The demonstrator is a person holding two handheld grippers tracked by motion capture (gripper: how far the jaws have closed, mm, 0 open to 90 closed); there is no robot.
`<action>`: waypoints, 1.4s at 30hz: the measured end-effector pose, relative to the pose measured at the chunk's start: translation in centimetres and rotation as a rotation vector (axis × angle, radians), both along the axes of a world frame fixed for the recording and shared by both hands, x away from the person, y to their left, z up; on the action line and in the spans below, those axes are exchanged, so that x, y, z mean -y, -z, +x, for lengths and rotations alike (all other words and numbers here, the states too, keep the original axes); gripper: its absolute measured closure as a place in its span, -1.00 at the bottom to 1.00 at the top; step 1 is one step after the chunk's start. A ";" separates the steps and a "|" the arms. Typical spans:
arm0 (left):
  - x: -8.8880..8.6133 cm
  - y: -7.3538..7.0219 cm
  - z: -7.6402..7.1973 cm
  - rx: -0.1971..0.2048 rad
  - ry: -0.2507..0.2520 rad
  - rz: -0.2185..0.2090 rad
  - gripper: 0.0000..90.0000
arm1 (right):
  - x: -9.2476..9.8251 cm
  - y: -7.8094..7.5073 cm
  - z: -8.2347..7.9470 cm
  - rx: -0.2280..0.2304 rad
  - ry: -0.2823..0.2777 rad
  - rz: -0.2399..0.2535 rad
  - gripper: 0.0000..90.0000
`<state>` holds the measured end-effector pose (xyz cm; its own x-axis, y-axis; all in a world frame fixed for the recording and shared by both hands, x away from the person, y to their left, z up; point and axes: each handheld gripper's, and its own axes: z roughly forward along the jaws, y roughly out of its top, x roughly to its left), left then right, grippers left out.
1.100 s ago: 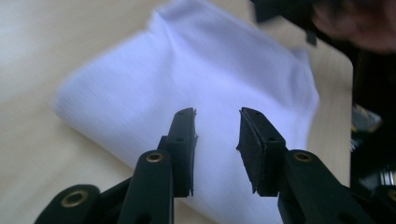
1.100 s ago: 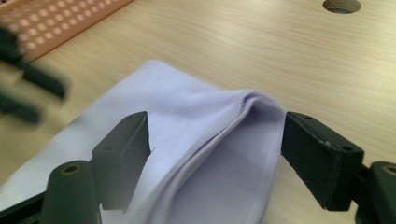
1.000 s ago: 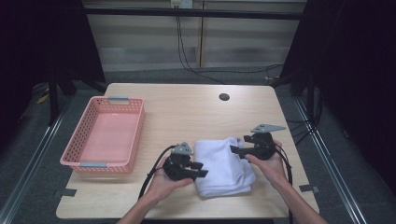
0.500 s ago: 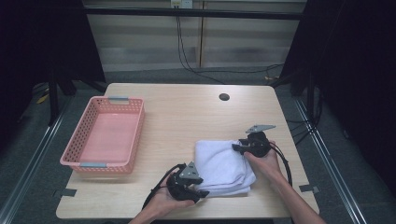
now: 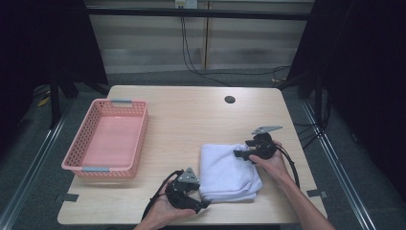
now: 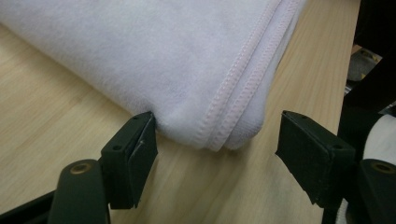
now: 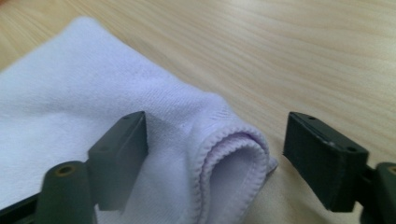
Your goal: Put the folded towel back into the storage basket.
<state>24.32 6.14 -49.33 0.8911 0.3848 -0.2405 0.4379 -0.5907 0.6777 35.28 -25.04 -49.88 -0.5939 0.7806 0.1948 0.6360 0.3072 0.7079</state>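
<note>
the table is carrying a pink basket at left and a folded white towel lying right of centre. the left claw is gaping around its lower-left corner, having just opened; the right claw likewise, around its upper-right corner, gripping nothing.

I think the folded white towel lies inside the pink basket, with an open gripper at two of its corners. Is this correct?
Not quite. The high view shows the towel lying on the table, right of the pink basket. The left gripper and right gripper are indeed open at its corners.
</note>
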 end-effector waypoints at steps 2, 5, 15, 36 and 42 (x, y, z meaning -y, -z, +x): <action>0.4 0.1 0.2 0.005 0.004 0.021 -0.38 | -0.1 0.2 0.2 -0.009 0.002 -0.016 -0.62; 0.6 0.2 0.4 0.016 -0.005 0.017 -0.31 | -0.2 0.3 0.2 -0.013 0.011 -0.038 -0.67; -0.3 0.2 1.3 0.020 -0.025 0.016 0.36 | -0.1 0.6 0.3 -0.036 -0.024 -0.014 -0.62; -2.3 0.0 1.9 0.003 -0.043 0.040 -0.04 | -0.7 -0.1 -1.3 -0.037 -0.099 -0.029 -0.28; -2.1 0.1 1.8 0.008 -0.052 0.031 -0.08 | -0.4 -0.8 -1.6 -0.031 -0.093 -0.022 -0.56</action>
<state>26.14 8.19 -49.42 0.8714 0.4381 -0.2208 0.4636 -0.5879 0.6629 33.72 -24.65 -49.11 -0.6582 0.7265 0.1974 0.6254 0.3816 0.6807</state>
